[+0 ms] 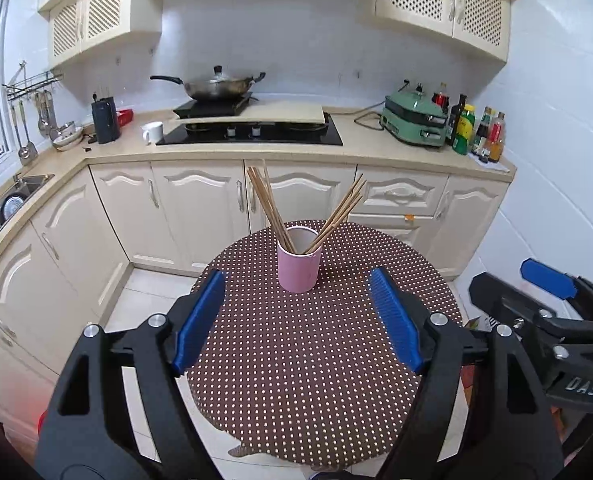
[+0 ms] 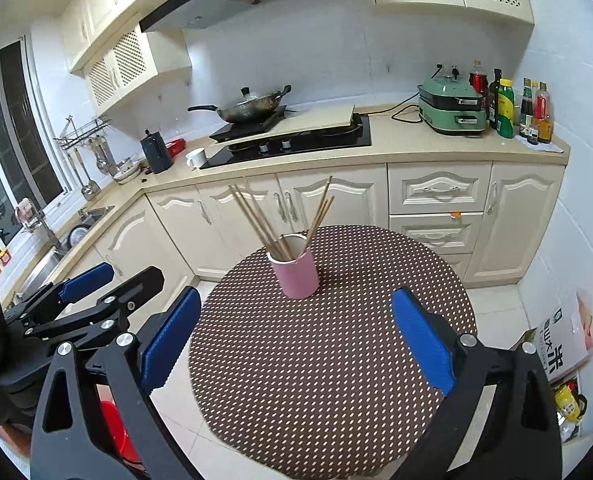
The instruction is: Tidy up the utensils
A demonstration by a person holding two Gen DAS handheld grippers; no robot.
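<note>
A pink cup (image 1: 298,268) (image 2: 296,276) stands upright on the far half of a round table with a brown dotted cover (image 1: 308,380) (image 2: 328,380). Several wooden chopsticks (image 1: 270,208) (image 2: 256,224) lean in it, fanned into a left bunch and a right bunch (image 1: 342,212). My left gripper (image 1: 296,284) hangs open over the near part of the table, short of the cup, nothing between its blue pads (image 1: 198,320). My right gripper (image 2: 296,300) is open too and empty, also short of the cup. Each gripper shows at the edge of the other's view (image 1: 548,284) (image 2: 88,280).
Cream cabinets and a counter (image 1: 224,154) run behind the table, with a hob, a wok (image 1: 216,86), a white mug, a green appliance (image 1: 414,120) and bottles. A sink (image 1: 12,196) lies at the left. A rice bag (image 2: 564,344) and a red bucket (image 2: 116,428) stand on the floor.
</note>
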